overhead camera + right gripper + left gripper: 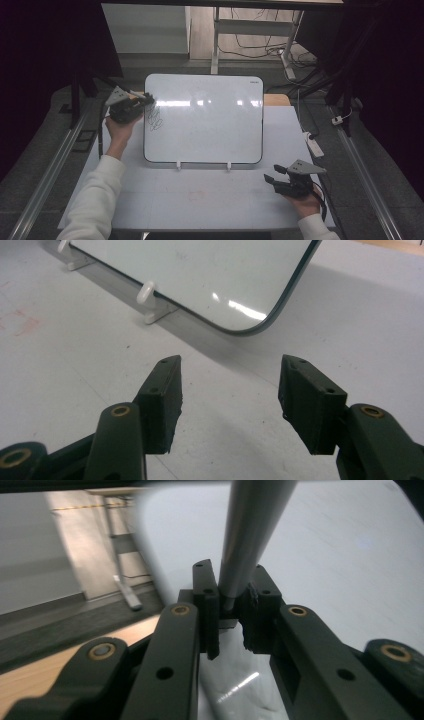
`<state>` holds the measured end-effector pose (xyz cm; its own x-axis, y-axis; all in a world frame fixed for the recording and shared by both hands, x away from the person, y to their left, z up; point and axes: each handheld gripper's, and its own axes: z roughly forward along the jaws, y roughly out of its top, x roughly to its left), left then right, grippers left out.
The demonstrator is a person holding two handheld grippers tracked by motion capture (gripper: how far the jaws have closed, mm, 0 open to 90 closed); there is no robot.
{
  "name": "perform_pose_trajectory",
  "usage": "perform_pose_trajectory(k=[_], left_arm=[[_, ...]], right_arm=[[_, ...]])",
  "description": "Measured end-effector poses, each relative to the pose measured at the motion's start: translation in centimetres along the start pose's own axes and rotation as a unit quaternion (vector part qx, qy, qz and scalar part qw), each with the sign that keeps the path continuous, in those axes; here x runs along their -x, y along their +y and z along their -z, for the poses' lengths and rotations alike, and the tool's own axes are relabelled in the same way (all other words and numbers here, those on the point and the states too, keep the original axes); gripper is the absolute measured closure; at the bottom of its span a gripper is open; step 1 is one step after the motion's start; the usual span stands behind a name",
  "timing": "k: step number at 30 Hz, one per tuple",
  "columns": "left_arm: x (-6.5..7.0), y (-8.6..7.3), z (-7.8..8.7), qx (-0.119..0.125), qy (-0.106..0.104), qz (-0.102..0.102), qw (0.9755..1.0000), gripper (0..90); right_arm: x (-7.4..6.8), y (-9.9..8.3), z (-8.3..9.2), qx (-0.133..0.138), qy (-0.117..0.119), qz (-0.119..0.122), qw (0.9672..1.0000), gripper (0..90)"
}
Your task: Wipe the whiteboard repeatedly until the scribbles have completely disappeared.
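Seen from the high view: a whiteboard (203,118) propped near the far edge of the table (200,195), on two small white feet (178,165), with dark scribbles (155,118) by its left edge. Too small to read: a dark mark at the board's top right corner, and the scribbles themselves, no legible letters. Shown up close in the left gripper view: a grey marker (250,535) clamped between the jaws of the left gripper (231,611), barrel pointing away toward the board's white surface. Left hand (120,131) raised at the board's left edge, forearm in a white sleeve (95,200) stretched forward from the near left corner. Right gripper (229,395) wide apart and empty, aimed low at the board's lower corner. In the high view, resting near the table's near right corner, well apart from the board.
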<state>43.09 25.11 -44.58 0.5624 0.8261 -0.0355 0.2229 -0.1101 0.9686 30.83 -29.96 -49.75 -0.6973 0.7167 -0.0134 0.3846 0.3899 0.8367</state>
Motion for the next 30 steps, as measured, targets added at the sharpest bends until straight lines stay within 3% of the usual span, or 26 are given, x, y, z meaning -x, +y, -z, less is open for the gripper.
perform_pose_trajectory(k=[1, 3, 4, 5, 7, 10, 14, 15, 18, 21, 22, 24, 27, 28, 30], left_arm=[[1.0, -0.4, -0.3, -0.004, -0.014, -0.012, 0.9998, 78.0], [1.3, -0.4, -0.3, -0.005, -0.013, -0.018, 0.9997, 78.0], [1.2, -0.2, -0.2, -0.007, -0.011, -0.023, 0.9996, 78.0], [0.6, 0.1, 0.2, -0.003, 0.009, -0.024, 0.9997, 78.0], [-1.0, 0.5, 0.9, 0.006, 0.03, 0.004, 0.9995, 78.0], [-1.6, 0.4, 1.2, 0.008, 0.034, 0.011, 0.9993, 78.1], [0.3, -0.6, 0.3, 0.004, -0.001, -0.005, 1.0, 78.1], [1.6, -1.1, -0.3, 0.002, -0.022, -0.013, 0.9997, 78.1], [1.8, -0.9, -0.4, 0.001, -0.022, -0.019, 0.9996, 78.1], [0.7, -0.2, 0.0, 0.009, 0.004, -0.009, 0.9999, 78.1], [0.1, -0.1, 0.2, 0.014, 0.011, 0.002, 0.9998, 78.1], [-0.5, 0.0, 0.3, 0.021, 0.01, 0.023, 0.9995, 78.1], [1.0, -0.5, -0.5, 0.01, -0.019, 0.004, 0.9998, 78.1], [2.1, -0.7, -1.0, 0.004, -0.03, -0.013, 0.9995, 78.1], [2.9, -0.6, -1.5, -0.001, -0.034, -0.029, 0.999, 78.1]], right_arm=[[0.0, 0.0, -0.1, -0.001, 0.0, 0.001, 1.0, 43.1], [-0.1, 0.0, -0.1, -0.002, 0.0, 0.003, 1.0, 43.1], [0.0, 0.0, 0.0, 0.0, -0.001, 0.002, 1.0, 43.1], [0.0, 0.0, 0.1, 0.001, -0.002, 0.0, 1.0, 43.1], [0.1, 0.0, 0.1, 0.004, -0.003, -0.002, 1.0, 43.1], [0.0, 0.1, 0.2, 0.005, -0.003, -0.001, 1.0, 43.1], [-0.1, 0.0, -0.1, 0.001, 0.001, 0.0, 1.0, 43.0], [-0.1, 0.0, -0.1, 0.0, 0.001, 0.001, 1.0, 43.0], [-0.2, 0.0, -0.1, 0.0, 0.002, 0.003, 1.0, 43.0], [-0.1, 0.1, 0.0, 0.003, -0.001, 0.0, 1.0, 43.0], [-0.1, 0.1, 0.0, 0.003, -0.001, -0.002, 1.0, 43.1], [-0.1, 0.1, 0.0, 0.003, 0.0, -0.001, 1.0, 43.0], [-0.2, 0.1, -0.1, 0.002, 0.002, 0.0, 1.0, 43.0], [-0.2, 0.0, -0.2, 0.0, 0.004, 0.002, 1.0, 43.0], [-0.2, 0.0, -0.2, -0.001, 0.004, 0.002, 1.0, 43.0]])
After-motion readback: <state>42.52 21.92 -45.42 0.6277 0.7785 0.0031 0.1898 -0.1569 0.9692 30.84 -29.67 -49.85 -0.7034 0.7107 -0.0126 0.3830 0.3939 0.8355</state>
